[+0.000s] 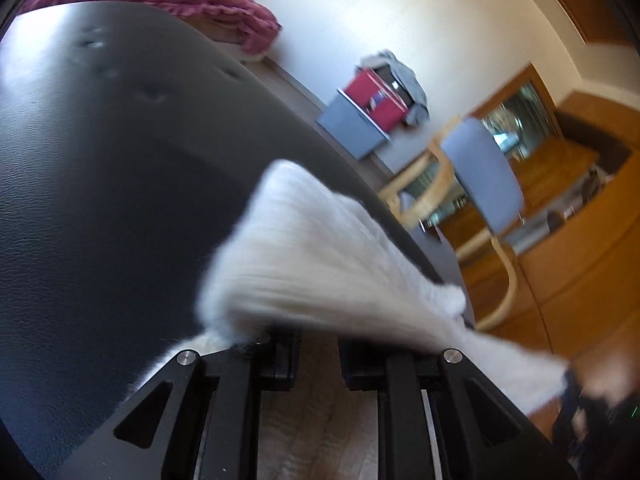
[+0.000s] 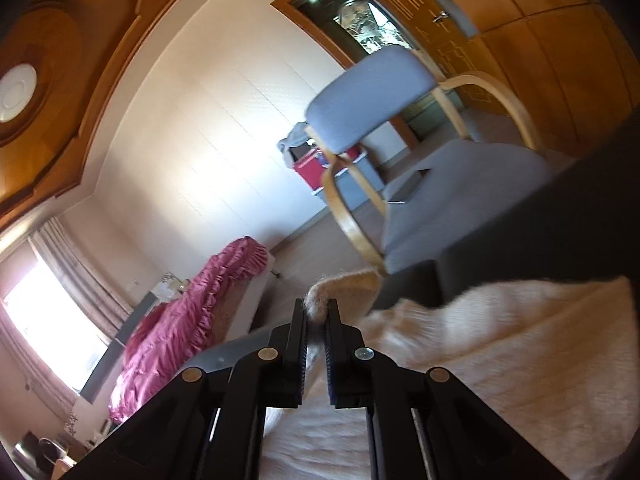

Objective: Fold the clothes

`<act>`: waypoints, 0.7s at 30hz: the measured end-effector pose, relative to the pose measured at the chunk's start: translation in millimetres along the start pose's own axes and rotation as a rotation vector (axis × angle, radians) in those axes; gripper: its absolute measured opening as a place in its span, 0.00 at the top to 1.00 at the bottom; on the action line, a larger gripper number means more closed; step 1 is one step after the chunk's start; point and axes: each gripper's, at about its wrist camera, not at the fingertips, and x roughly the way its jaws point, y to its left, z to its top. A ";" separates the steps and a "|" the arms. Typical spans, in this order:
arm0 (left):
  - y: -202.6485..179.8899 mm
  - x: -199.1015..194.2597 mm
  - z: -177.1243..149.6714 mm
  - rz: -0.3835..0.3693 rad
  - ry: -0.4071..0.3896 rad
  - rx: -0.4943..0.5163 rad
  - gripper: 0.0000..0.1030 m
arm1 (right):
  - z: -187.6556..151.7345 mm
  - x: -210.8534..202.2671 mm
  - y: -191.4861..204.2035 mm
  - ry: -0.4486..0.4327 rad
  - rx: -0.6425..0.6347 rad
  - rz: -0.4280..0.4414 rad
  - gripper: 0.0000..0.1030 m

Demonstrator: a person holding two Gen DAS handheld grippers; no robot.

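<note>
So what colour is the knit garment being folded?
The sweater is cream, a fuzzy off-white knit with no print. It shows best in the right wrist view.

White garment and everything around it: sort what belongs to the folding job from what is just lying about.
Belongs to the job:
white knit garment
right gripper, shut on a fold of it
left gripper, under the cloth
black padded surface

Just lying about:
grey chair
pink bedding
red and grey boxes

Sweater (image 2: 500, 344) on table (image 1: 100, 180), edge between right tongs (image 2: 316, 312); chair (image 2: 368, 92) behind.
</note>
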 end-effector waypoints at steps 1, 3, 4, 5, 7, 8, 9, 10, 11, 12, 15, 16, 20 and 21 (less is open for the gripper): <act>2.3 -1.2 0.4 -0.004 -0.010 -0.015 0.84 | -4.7 -1.2 -7.5 0.007 -0.003 -0.021 0.94; 6.2 -2.9 0.7 -0.015 -0.018 -0.041 0.84 | -14.0 -0.1 -24.8 0.026 0.031 -0.043 0.94; 8.4 -3.4 1.0 -0.021 -0.019 -0.055 0.84 | -18.6 0.7 -33.5 0.036 0.051 -0.052 0.94; 9.8 -3.5 0.7 -0.027 -0.017 -0.065 0.83 | -23.3 1.5 -42.3 0.046 0.071 -0.062 0.94; 8.0 -1.2 -1.4 -0.024 0.000 -0.064 0.83 | -31.6 5.4 -58.5 0.058 0.112 -0.072 0.94; 5.9 0.3 -2.1 -0.017 0.009 -0.056 0.83 | -36.0 7.7 -66.2 0.063 0.128 -0.078 0.94; 3.1 1.9 -2.4 -0.008 0.017 -0.044 0.83 | -38.1 9.4 -72.9 0.068 0.151 -0.077 0.94; 0.9 2.8 -2.6 -0.001 0.023 -0.035 0.83 | -39.3 10.6 -79.1 0.074 0.177 -0.072 0.94; -0.4 2.2 -2.9 0.007 0.022 -0.029 0.83 | -38.7 9.4 -81.3 0.066 0.185 -0.065 0.94; -0.6 -0.3 -3.3 0.023 0.011 -0.025 0.83 | -37.3 7.0 -81.6 0.052 0.186 -0.058 0.94; -2.5 -4.0 -4.4 0.086 -0.005 -0.002 0.83 | -33.7 -5.6 -76.4 -0.007 0.117 -0.078 0.94; -2.5 -3.9 -4.0 0.100 -0.007 0.000 0.83 | -33.2 -6.7 -75.6 -0.011 0.100 -0.085 0.94; 2.1 -1.5 0.1 0.123 -0.009 -0.023 0.83 | -39.1 7.4 -79.1 0.060 0.108 -0.116 0.94; 5.8 -1.6 0.2 0.115 -0.003 -0.045 0.83 | -39.9 10.3 -80.4 0.076 0.110 -0.124 0.94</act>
